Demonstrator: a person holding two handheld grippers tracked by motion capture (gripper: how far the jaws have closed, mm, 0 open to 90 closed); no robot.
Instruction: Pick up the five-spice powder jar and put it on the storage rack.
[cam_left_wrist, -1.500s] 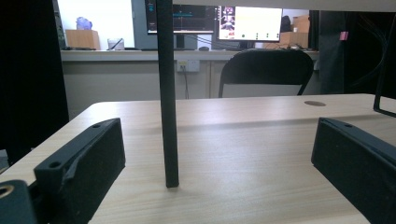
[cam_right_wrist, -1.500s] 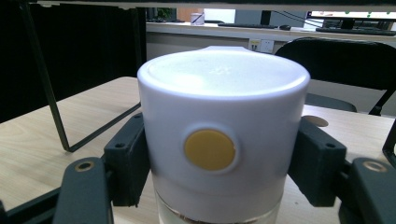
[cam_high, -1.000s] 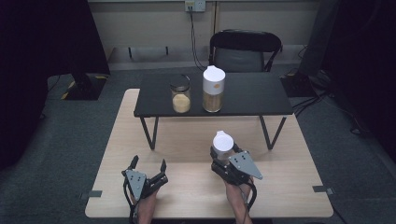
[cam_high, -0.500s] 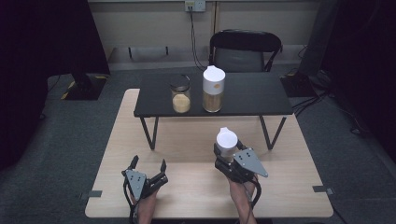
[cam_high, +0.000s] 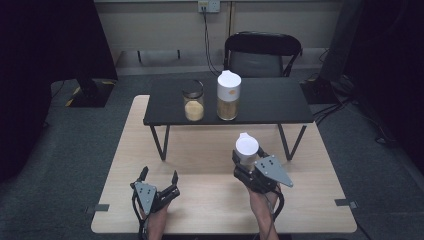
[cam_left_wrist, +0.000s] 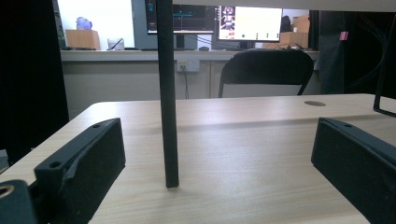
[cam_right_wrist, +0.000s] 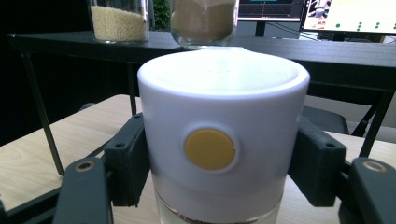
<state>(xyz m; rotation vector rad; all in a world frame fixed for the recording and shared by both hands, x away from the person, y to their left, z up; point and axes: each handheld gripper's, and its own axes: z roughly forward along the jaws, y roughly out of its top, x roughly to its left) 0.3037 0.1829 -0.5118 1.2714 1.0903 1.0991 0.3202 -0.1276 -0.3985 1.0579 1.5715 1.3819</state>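
Landmark: the black raised shelf (cam_high: 260, 100) stands across the far half of your wooden table (cam_high: 210, 150); every place below is given from it.
Right gripper (cam_high: 246, 161): you hold it on your side of the shelf, below the shelf's right half and near its right legs. Its jaws are clenched on the white-lidded container (cam_high: 246, 147), one black jaw pressed to each side of the white cap, as the right gripper view (cam_right_wrist: 219, 154) shows.
White-lidded container (cam_right_wrist: 219, 140): it stands upright between those jaws, with a round yellow dot (cam_right_wrist: 209, 149) on the cap facing the gripper's camera and a clear body beginning below the cap. Whether its base touches the table, you cannot tell.
Left gripper (cam_high: 160, 176): you hold it low over the table, on your side of the shelf and below the shelf's left end. Its jaws stand released and wide apart, with nothing between them but the shelf's thin black left leg (cam_left_wrist: 167, 93) farther off, well apart from both jaws.
On the shelf, left: an open glass jar (cam_high: 193, 100) partly filled with pale yellow grain.
On the shelf, just beside it to the right: a taller clear container (cam_high: 228, 95) with a white cap, holding tan grain.
Beyond the shelf: a black chair (cam_high: 262, 52) stands at the table's far side.
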